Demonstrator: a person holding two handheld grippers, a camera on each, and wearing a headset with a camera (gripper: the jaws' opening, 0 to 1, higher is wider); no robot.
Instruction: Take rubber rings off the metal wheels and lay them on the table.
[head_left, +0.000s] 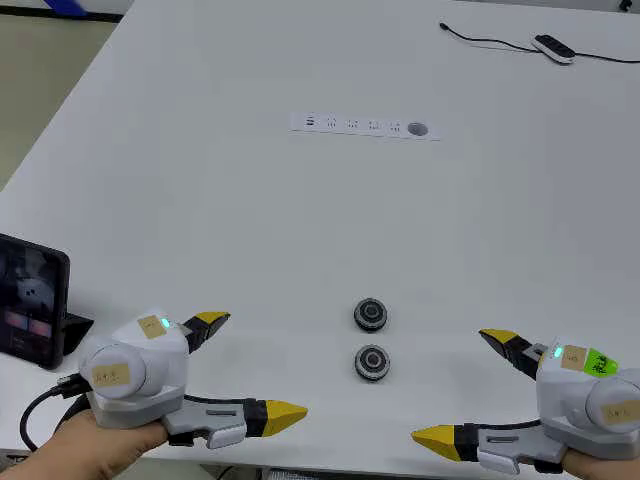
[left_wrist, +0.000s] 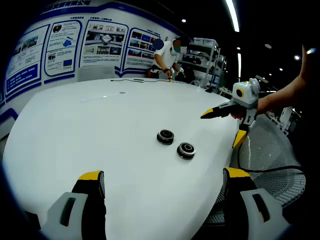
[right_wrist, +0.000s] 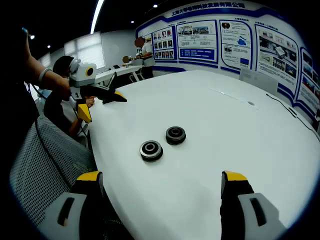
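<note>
Two metal wheels lie close together near the near edge of the white table (head_left: 200, 200): the farther wheel (head_left: 371, 315) and the nearer wheel (head_left: 372, 363). Each has a black rubber ring (head_left: 357, 316) on its rim. The left gripper (head_left: 250, 365) hovers at the near left with its jaws spread wide and holding nothing. The right gripper (head_left: 465, 388) at the near right is equally wide. The wheels lie between them. A socket strip (head_left: 365, 126) sits farther back, and a dark tablet (head_left: 30, 300) stands at the left edge.

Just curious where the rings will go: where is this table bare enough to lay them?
The widest bare stretch lies between the far wheel and the socket strip. Tighter: the front edge, where the near wheel sits between the left tongs and right tongs.
</note>
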